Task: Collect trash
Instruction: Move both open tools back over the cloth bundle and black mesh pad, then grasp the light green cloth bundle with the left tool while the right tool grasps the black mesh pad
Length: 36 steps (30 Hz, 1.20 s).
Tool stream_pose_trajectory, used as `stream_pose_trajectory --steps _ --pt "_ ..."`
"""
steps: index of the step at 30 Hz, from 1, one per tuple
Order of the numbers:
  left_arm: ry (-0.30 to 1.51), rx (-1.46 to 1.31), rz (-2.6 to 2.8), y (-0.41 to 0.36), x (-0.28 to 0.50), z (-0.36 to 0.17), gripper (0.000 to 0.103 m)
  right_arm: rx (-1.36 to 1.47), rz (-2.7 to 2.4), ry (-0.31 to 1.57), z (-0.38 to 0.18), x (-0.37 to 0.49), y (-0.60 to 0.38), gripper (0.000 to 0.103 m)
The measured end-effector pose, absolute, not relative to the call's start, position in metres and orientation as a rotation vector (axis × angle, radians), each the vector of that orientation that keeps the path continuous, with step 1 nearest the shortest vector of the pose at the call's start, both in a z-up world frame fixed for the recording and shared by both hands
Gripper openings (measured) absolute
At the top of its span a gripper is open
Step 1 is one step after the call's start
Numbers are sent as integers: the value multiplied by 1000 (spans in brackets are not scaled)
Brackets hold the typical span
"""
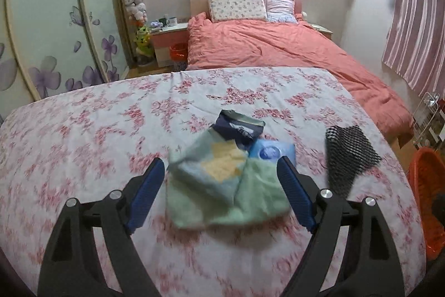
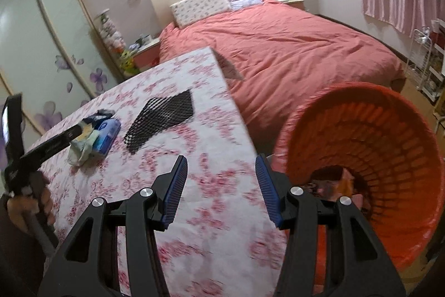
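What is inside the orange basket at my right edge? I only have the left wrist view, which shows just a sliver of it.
Observer: The right wrist view looks straight into the orange basket. Some dark and pinkish scraps already lie at its bottom, too blurred to name.
Operator: Is the right gripper carrying anything?
Observer: No. The right gripper is open and empty, over the table edge beside the basket.
Operator: How does my left gripper sit against the cloths?
Observer: Seen from the side, the left gripper slants down onto the cloth pile. I cannot tell whether it touches.
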<state>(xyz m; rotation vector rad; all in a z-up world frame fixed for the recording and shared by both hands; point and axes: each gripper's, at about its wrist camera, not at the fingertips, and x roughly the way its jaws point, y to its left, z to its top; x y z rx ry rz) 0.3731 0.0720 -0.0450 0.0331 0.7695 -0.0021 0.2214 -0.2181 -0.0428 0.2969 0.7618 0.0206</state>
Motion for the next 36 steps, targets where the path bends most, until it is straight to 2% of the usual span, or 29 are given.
stream_pose_trajectory --steps 10,11,12,16,25,36 --pt "834 17 -10 74 409 -68 81 274 53 796 -50 233 -197 52" --pt "836 25 -10 72 410 -68 79 274 54 799 -51 233 -196 52" --pt "837 36 -12 71 411 -69 72 274 55 801 -51 234 -195 52" --pt "834 35 -18 73 415 -67 63 264 63 806 -52 236 -188 52" --pt "766 -7 -12 92 391 -48 63 246 86 811 -51 238 -173 52" --pt "688 -51 44 145 318 -27 63 212 111 800 -47 269 -133 52"
